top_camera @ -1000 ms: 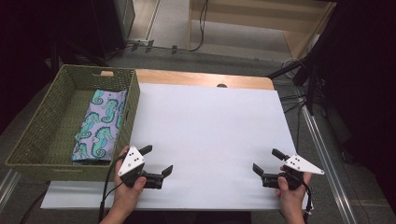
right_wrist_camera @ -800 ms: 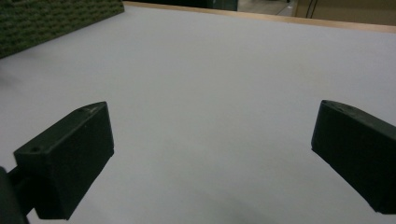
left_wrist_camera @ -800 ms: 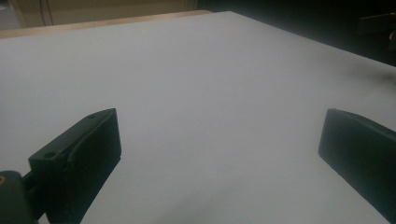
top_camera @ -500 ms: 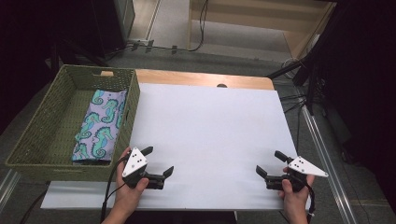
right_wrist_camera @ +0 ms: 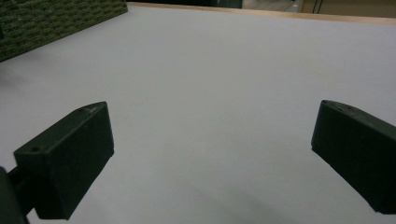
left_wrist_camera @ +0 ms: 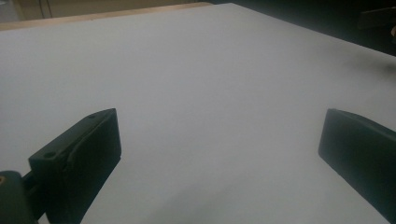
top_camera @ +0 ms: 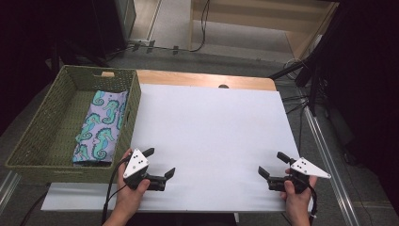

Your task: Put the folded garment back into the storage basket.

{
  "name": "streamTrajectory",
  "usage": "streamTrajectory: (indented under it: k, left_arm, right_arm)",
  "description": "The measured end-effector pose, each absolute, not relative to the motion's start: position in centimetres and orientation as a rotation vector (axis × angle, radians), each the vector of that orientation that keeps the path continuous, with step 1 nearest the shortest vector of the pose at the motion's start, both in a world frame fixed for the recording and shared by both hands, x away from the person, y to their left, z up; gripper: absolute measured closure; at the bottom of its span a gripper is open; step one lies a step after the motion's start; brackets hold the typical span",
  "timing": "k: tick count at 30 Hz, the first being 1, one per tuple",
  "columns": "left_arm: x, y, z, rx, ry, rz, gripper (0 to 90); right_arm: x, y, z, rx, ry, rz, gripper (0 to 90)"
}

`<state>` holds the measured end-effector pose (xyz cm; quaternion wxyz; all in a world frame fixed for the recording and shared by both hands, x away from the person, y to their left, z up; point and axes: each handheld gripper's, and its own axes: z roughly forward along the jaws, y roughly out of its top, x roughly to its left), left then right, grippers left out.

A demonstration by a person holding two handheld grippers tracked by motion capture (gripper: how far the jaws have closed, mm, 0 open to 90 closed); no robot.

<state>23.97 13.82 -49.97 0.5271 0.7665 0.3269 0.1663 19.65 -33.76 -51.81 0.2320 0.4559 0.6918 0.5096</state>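
The folded seahorse-print cloth lies inside the green woven basket at the left end of the bench, probably stored there so that the white surface is free for work. The left gripper is low over the near edge just beside the basket, its jaws wide apart and holding nothing. The right gripper is near the right corner, well apart from the cloth, also wide open and empty, so I judge both are only waiting
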Motion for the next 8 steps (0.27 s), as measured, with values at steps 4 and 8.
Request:
streamTrajectory:
  k: [4, 8]
  left_arm:
    - [23.99, 13.84, -49.98, 1.83, 0.781, 0.396, 0.0]
    - [23.98, 13.87, -49.96, 1.826, 0.784, 0.4, 0.0]
  right_arm:
    - [19.65, -33.73, -51.82, 1.252, 1.902, 1.4, 0.0]
    - [19.75, -33.7, -51.85, 1.261, 1.903, 1.392, 0.0]
